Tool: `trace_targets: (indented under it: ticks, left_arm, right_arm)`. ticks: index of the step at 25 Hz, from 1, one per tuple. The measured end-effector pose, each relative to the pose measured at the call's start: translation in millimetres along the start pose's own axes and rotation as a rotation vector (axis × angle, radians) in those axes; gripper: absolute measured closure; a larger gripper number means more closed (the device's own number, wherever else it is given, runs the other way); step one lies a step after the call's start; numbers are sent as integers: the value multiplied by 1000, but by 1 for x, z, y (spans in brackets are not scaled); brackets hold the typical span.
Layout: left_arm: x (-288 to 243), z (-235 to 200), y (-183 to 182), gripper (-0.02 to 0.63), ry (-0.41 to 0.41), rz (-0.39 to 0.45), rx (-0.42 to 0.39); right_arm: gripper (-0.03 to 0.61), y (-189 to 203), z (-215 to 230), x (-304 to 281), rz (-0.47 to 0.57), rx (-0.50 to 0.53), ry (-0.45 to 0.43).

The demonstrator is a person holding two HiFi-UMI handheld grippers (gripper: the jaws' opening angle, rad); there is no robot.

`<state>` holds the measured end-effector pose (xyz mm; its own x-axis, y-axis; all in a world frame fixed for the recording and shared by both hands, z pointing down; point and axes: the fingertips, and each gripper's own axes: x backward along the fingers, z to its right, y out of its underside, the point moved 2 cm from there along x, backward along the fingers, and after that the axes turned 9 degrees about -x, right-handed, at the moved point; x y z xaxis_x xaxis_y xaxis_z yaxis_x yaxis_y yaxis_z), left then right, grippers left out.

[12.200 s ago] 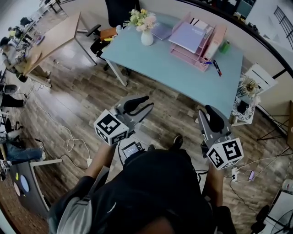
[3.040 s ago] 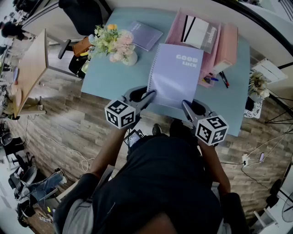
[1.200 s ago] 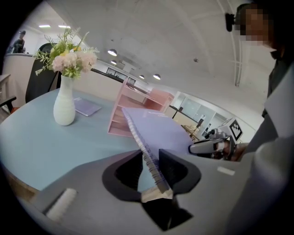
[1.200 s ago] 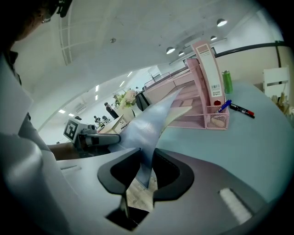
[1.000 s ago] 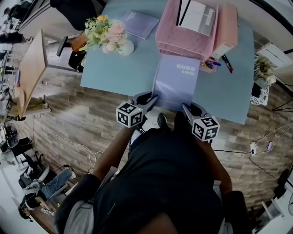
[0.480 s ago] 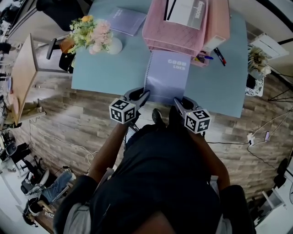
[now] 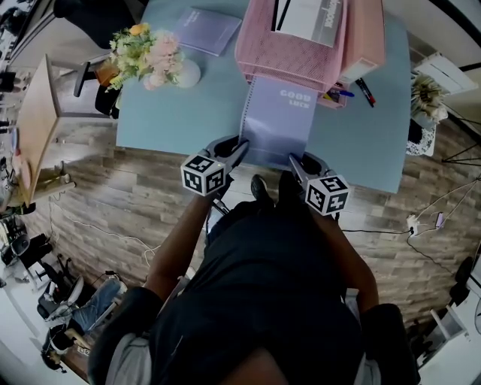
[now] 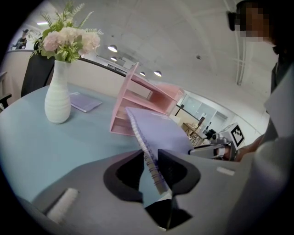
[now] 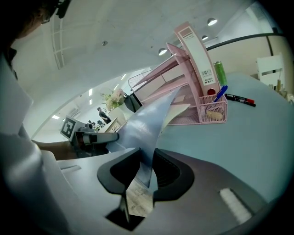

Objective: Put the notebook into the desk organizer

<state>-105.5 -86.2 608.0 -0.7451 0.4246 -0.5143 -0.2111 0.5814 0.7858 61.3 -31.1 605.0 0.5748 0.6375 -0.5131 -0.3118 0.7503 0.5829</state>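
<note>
Table (image 7: 188,113): pale blue, wood floor (image 7: 113,203) at its near side.
Organizer (image 7: 289,53): pink, at the table's far edge, 12 o'clock from the notebook; papers stand in it.
Notebook (image 7: 278,124): lilac and spiral-bound, held off the table between both grippers. Its far edge meets the organizer's front. No view shows whether it has entered a tray.
Left hand-held gripper (image 7: 237,147): clenched on the notebook's near left corner.
Right hand-held gripper (image 7: 296,161): clenched on the notebook's near right corner.
Vase (image 7: 184,73): white, with flowers, at 10 o'clock from the notebook and well apart from it.
Booklet (image 7: 204,20): lies flat at 11 o'clock, beyond the vase.
Pens (image 7: 353,92): at 2 o'clock, beside the organizer's right end.
Head view only: the cover print "GOOD LUCK", the spiral along the left edge, and both grippers at the near corners. The grip itself is not plain here.
Left gripper view only: the spiral binding runs between the jaws, both pads pressed on it. The notebook slopes up toward the organizer's open trays.
Right gripper view only: the cover bends upward from the jaws, a loose sheet hangs below them, and a blue pen stands in the organizer's mesh cup.
</note>
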Motion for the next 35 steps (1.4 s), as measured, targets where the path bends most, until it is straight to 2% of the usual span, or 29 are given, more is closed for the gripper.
trace_targets:
  ticks: [5, 24, 32, 35]
  left_arm:
    - [-10, -9, -4, 459, 9, -7, 1]
    - [-63, -45, -19, 459, 11, -74, 38]
    - [-82, -55, -22, 457, 3, -104, 45]
    - [-89, -54, -23, 457, 15, -120, 39]
  right_arm:
    - [494, -7, 6, -7, 1, -14, 18]
    - [494, -34, 52, -47, -70, -218, 67]
    - [498, -36, 73, -63, -97, -397, 59]
    - [531, -43, 83, -65, -69, -501, 57]
